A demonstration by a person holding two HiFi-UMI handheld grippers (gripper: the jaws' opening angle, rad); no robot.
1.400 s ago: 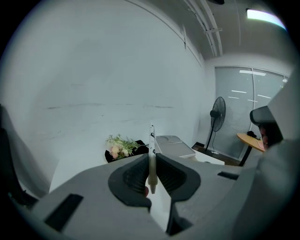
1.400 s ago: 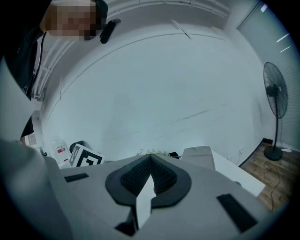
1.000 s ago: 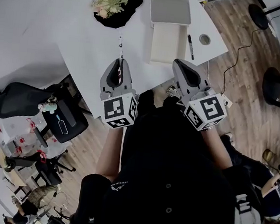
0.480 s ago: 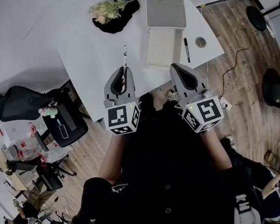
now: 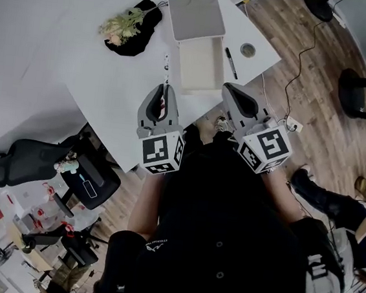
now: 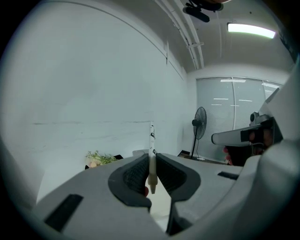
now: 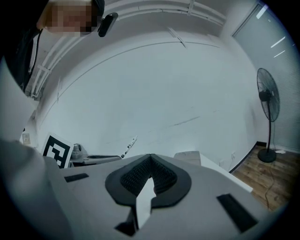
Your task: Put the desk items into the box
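An open white box (image 5: 201,65) lies on the white desk (image 5: 124,84), its grey lid (image 5: 196,12) tipped back beyond it. My left gripper (image 5: 165,90) (image 6: 151,157) is shut on a white pen (image 5: 167,66) (image 6: 151,150), which sticks out past the jaws just left of the box. My right gripper (image 5: 232,89) (image 7: 150,157) is shut on nothing, near the box's front right corner. A black marker (image 5: 232,53) and a small round item (image 5: 248,50) lie right of the box. In the right gripper view the white pen (image 7: 127,149) shows at left.
Flowers on a black cloth (image 5: 127,23) lie at the desk's back left. The desk edge runs just ahead of both grippers. Office chairs (image 5: 32,159) stand on the wood floor at left, a cable (image 5: 288,75) and a stool base (image 5: 359,83) at right.
My left gripper with the pen has come closer to the box's left side. The right gripper has shifted to the right of the box. Both stay shut.
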